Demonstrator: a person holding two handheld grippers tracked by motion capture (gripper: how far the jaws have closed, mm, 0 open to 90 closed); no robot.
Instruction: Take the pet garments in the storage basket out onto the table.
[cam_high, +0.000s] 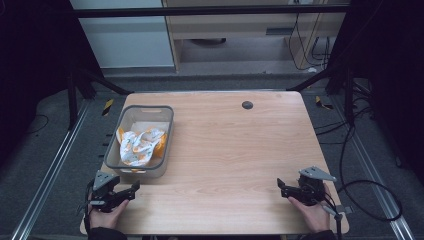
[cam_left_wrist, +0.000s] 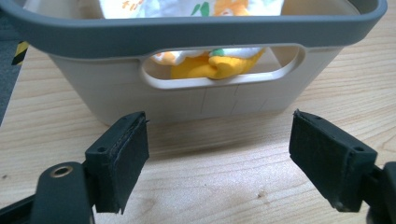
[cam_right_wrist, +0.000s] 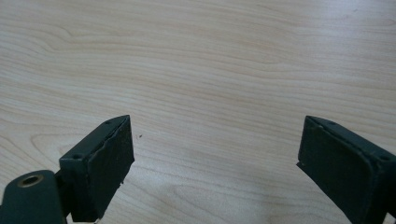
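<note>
A grey plastic basket stands at the left of the wooden table, and a crumpled white and orange cloth lies inside it. My left gripper rests open near the front left corner, just in front of the basket. In the left gripper view the basket wall with its handle slot is close ahead, the cloth shows through the slot, and the left gripper holds nothing. My right gripper lies open at the front right, over bare wood; nothing is between its pads.
A small dark round cap sits in the tabletop near the far edge. Metal frame rails run along both sides of the table, and cables lie on the floor at the right. A person's hands hold both grippers at the front edge.
</note>
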